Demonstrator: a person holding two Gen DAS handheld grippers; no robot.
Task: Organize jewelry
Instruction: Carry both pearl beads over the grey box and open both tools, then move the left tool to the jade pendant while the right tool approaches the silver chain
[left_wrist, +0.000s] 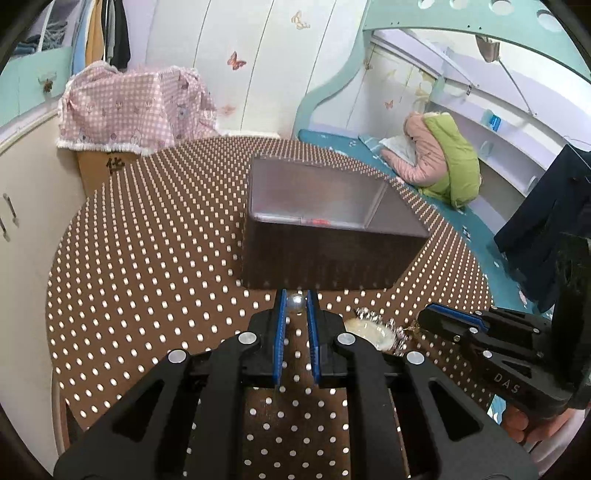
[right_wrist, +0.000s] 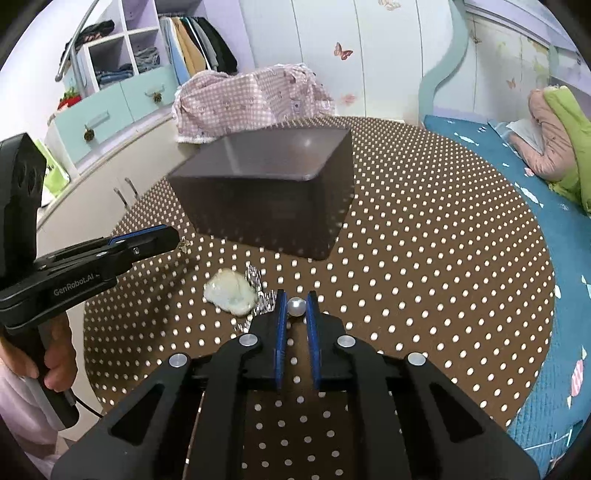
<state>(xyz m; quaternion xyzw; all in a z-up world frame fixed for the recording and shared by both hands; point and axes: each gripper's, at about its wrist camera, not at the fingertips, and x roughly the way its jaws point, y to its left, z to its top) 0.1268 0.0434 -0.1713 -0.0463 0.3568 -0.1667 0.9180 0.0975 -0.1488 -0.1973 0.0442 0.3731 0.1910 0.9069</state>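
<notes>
A dark brown open box with a pale inside stands on the brown polka-dot table; it also shows in the right wrist view. My left gripper is shut on a silvery pearl bead just in front of the box. My right gripper is shut on a white pearl bead above the table. A whitish stone piece with sparkly jewelry lies on the table between the grippers, also in the left wrist view. A small gold piece hangs at the left gripper's tip.
A pink checked cloth covers something behind the table. A bed with a teal sheet and pink-green jacket lies to the right. White cabinets stand to the left.
</notes>
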